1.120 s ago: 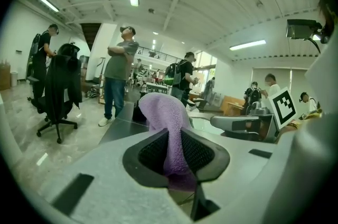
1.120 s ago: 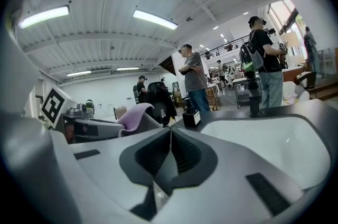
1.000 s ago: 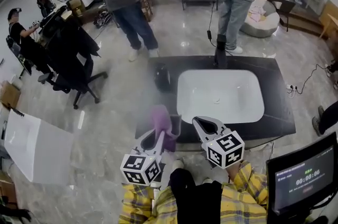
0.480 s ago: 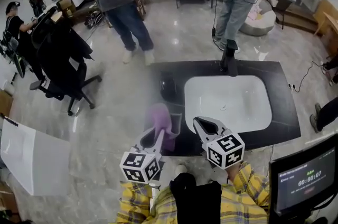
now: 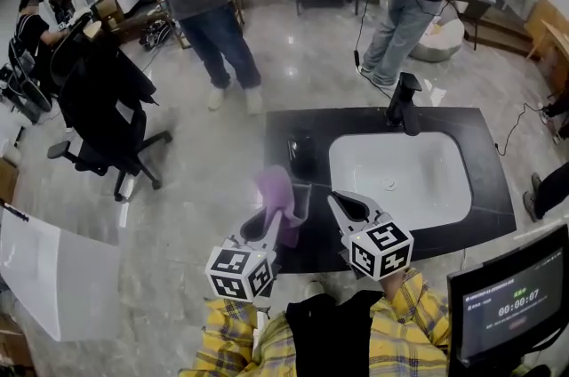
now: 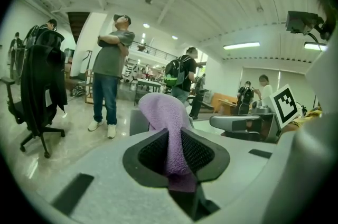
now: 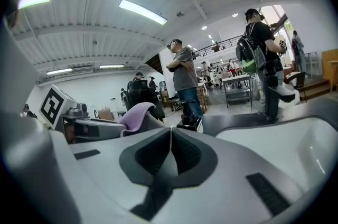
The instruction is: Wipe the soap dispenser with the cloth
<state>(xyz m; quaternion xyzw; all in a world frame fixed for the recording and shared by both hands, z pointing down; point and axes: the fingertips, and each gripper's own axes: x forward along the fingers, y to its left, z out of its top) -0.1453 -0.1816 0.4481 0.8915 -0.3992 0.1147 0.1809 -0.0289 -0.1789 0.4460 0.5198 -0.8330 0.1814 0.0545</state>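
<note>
A dark soap dispenser (image 5: 302,155) stands on the black countertop (image 5: 484,188), left of the white sink (image 5: 400,180). My left gripper (image 5: 284,215) is shut on a purple cloth (image 5: 274,187), which bulges out past the jaws (image 6: 170,128) just short of the dispenser. In the left gripper view the cloth hides the dispenser. My right gripper (image 5: 336,203) hangs beside it at the counter's front edge, shut with nothing between its jaws (image 7: 170,132). The right gripper view shows the dispenser (image 7: 188,120) straight ahead and the cloth (image 7: 138,112) at the left.
A black faucet (image 5: 403,104) stands behind the sink. Two people (image 5: 204,2) stand on the floor beyond the counter. A black office chair (image 5: 98,100) is at the left, a monitor (image 5: 507,300) at the lower right.
Both grippers have moved forward together towards the counter; the soap dispenser and sink now sit closer and further right in the head view. The cloth stays clamped and the right jaws stay shut.
</note>
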